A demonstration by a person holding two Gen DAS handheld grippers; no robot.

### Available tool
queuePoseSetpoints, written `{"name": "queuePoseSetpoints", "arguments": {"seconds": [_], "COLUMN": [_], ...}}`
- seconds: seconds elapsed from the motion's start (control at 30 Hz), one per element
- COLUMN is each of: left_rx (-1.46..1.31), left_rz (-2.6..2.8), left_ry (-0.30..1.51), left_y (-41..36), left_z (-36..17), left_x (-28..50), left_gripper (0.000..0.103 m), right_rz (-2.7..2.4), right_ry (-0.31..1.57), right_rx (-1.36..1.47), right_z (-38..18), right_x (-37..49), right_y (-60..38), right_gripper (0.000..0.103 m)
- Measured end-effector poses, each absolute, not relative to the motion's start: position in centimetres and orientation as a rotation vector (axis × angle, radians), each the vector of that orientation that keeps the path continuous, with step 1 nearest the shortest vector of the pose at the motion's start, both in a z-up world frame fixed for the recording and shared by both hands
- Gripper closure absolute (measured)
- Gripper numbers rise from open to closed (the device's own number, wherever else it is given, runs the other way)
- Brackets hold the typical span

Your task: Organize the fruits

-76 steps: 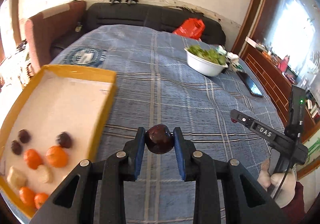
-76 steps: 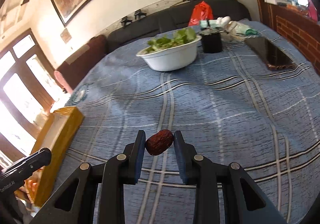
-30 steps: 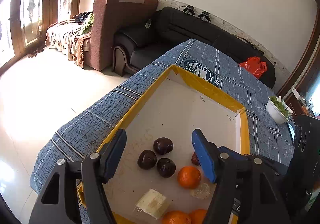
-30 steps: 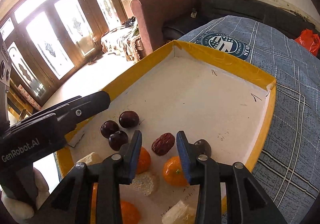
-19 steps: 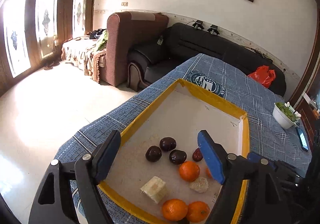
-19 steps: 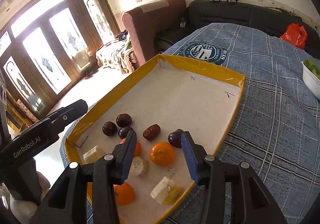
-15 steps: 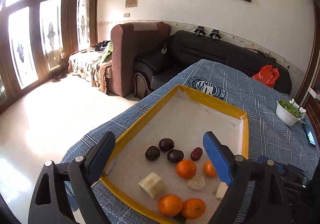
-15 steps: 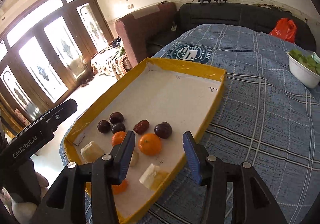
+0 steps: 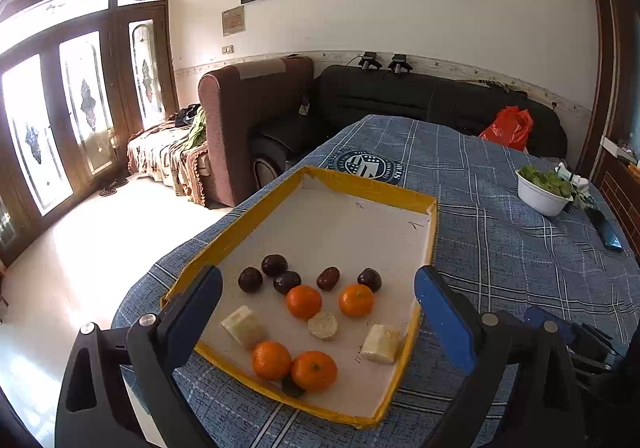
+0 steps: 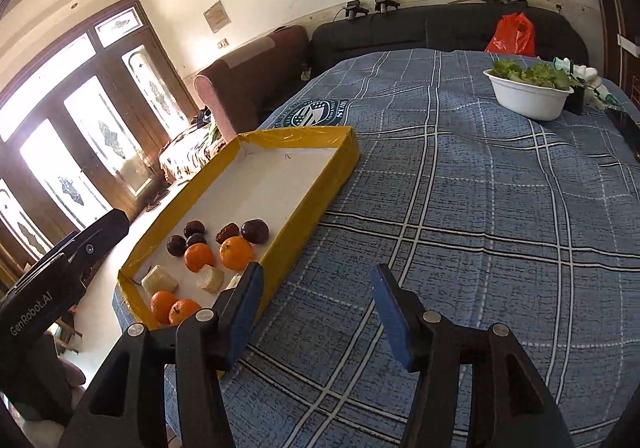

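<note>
Fingers [image 9: 440, 312] apart above fruit tray [image 9: 424, 203]

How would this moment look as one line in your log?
left gripper: open, empty | right gripper: open, empty | yellow tray: oranges, dark fruits, pale pieces inside

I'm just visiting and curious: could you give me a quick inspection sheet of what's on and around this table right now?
Surface: table under a blue plaid cloth.
Job's things: yellow-rimmed tray holding four oranges, dark round fruits, one wrinkled red date and pale cut chunks.
Clutter: white bowl of greens; a dark phone near the far edge.
Grippers: left tongs and right tongs both open, holding nothing.
Cables: nothing seen on the table.
Surroundings: black sofa, red bag, brown armchair, framed painting, glass doors.
</note>
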State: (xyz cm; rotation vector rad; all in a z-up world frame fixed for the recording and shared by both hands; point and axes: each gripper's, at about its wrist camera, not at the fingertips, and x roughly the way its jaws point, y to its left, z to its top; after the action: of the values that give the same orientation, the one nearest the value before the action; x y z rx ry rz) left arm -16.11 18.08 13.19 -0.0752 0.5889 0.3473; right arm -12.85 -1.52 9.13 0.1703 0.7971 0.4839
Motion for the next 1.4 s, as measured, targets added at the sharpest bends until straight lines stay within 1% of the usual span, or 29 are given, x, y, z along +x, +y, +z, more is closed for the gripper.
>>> {"name": "queuePoseSetpoints", "arguments": {"seconds": [0.4, 0.77, 0.9, 0.93, 0.97, 1.03, 1.1, 1.17, 1.27, 1.4], "left_rx": [-0.012, 0.001, 0.012, 0.016, 0.017, 0.019, 0.026, 0.036, 0.045, -0.018], "left_rz": [0.283, 0.267, 0.326, 0.361, 0.394, 0.451, 0.468, 0.477, 0.467, 0.393], "left_ry": [0.592, 0.572, 0.481, 0.437, 0.403, 0.332, 0.299, 0.312, 0.379, 0.467], "left_y": [13.9, 12.8, 12.7, 12.7, 12.7, 12.6, 12.7, 12.8, 13.0, 14.1], "left_z": [13.6, 14.1, 15.4, 15.8, 16.3, 17.0, 17.2, 16.9, 15.9, 14.4], "left_x": [-17.0, -18.2, -19.8, -20.5, -21.1, -22.4, -23.2, -23.3, -22.4, -21.1], "left_gripper": [0.006, 0.006, 0.006, 0.005, 0.0, 0.0, 0.0, 0.0, 0.0, 0.0], "right_rz": [0.456, 0.457, 0.458, 0.458, 0.459, 0.46, 0.463, 0.469, 0.475, 0.474], "right_ry": [0.748, 0.734, 0.717, 0.713, 0.708, 0.698, 0.69, 0.684, 0.677, 0.663], "right_rx": [0.177, 0.182, 0.171, 0.167, 0.16, 0.144, 0.129, 0.116, 0.096, 0.059], "right_z": [9.8, 10.1, 10.4, 10.5, 10.6, 10.8, 10.9, 11.0, 11.0, 11.0], "right_x": [-14.9, -15.7, -16.1, -16.2, -16.4, -16.7, -17.1, -17.3, -17.7, -18.1], "right_y": [-4.8, -5.3, -5.1, -5.1, -5.0, -4.7, -4.3, -3.9, -3.3, -2.4], "right_gripper": [0.036, 0.034, 0.033, 0.033, 0.033, 0.033, 0.032, 0.031, 0.028, 0.023]}}
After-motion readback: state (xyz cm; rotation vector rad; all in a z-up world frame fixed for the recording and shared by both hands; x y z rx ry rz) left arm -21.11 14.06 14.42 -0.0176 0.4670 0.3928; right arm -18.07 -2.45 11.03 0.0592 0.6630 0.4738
